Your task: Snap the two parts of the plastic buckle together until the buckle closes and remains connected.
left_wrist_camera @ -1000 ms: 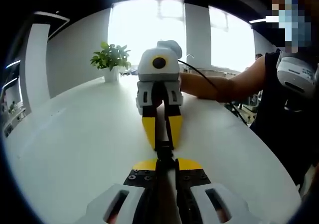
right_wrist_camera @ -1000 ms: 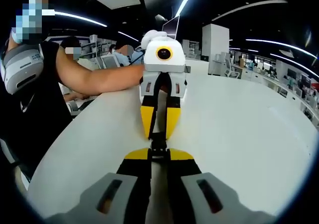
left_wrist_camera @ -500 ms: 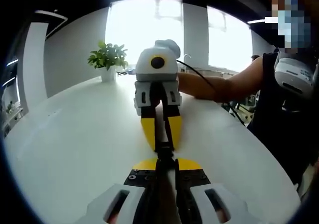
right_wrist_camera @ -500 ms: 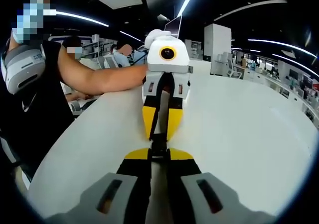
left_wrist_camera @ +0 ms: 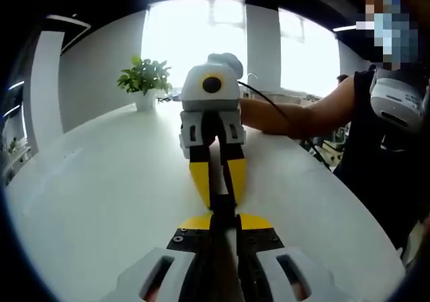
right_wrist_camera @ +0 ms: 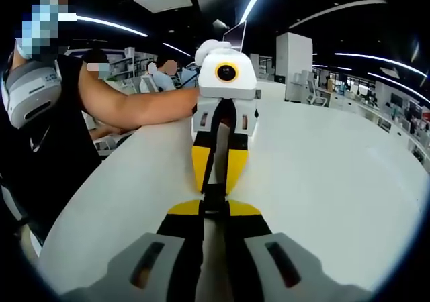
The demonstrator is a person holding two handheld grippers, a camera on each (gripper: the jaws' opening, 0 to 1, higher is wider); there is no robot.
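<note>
The table (left_wrist_camera: 101,181) looks smooth, matt white; the buckle (right_wrist_camera: 213,198) is black plastic, the gripper tips glossy yellow plastic.

buckle (right_wrist_camera: 213,196) black | tool (right_wrist_camera: 215,211) tips yellow | table (right_wrist_camera: 322,181) white

Two low cameras face each other, close together, over a white table (left_wrist_camera: 101,194). The left gripper view looks toward bright windows (left_wrist_camera: 195,33) and a potted plant (left_wrist_camera: 143,84); the right gripper view toward a dim office. Both share the table and the person's arm (right_wrist_camera: 134,104).
</note>
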